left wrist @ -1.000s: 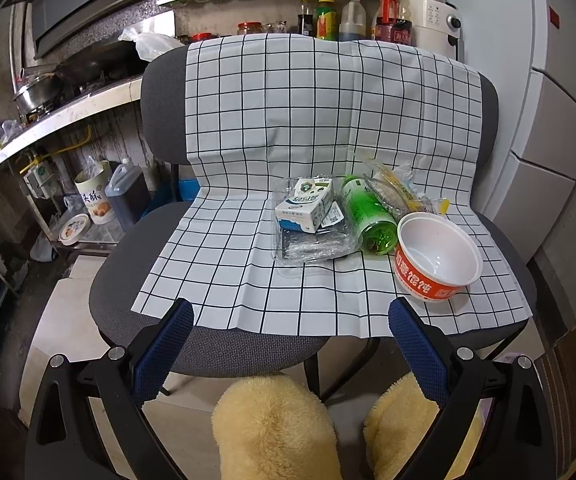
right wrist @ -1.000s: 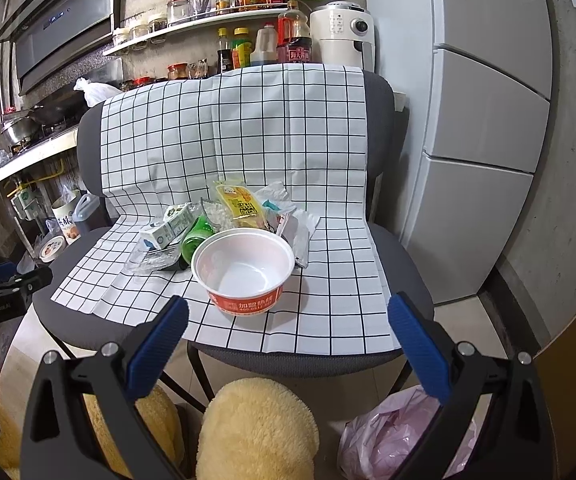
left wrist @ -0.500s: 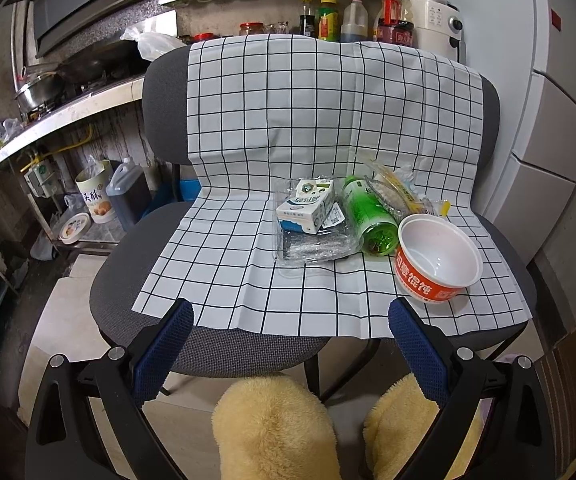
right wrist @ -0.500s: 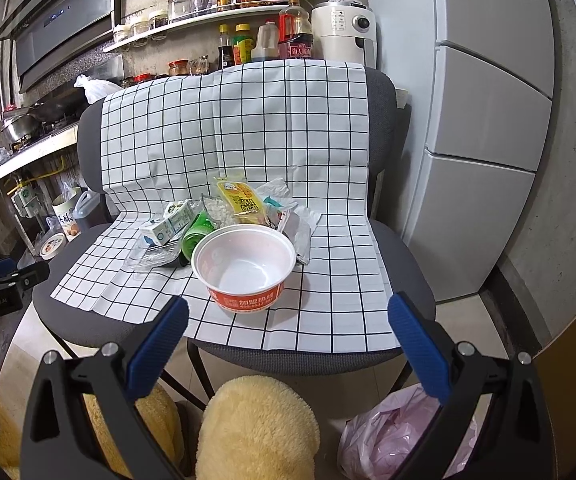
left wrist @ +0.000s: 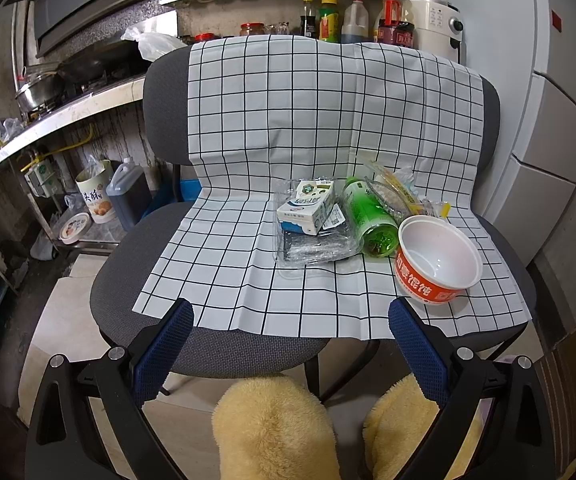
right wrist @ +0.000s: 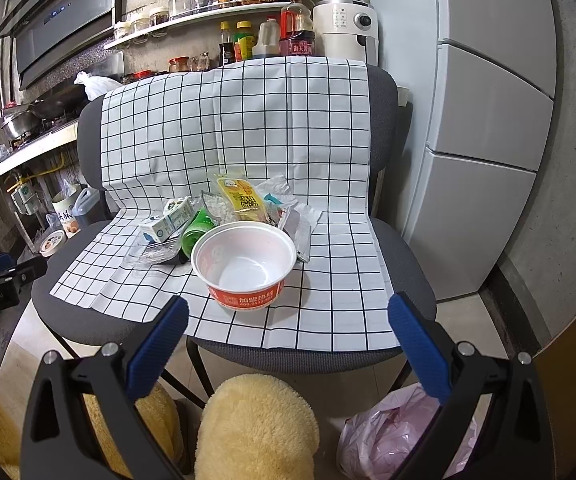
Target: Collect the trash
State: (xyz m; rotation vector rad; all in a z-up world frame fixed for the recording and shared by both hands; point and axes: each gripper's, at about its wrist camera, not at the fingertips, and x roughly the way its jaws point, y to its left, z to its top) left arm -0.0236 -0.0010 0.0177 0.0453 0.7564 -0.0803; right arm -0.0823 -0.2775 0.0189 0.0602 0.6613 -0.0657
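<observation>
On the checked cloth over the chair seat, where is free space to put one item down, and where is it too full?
The checked cloth is bare on its left half, from the clear plastic tray out to the cloth's left edge, and along the front edge before the bowl. The back right is crowded: milk carton, green bottle and wrappers lie touching.

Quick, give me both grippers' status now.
Left gripper: open, holding nothing.
Right gripper: open, holding nothing.
</observation>
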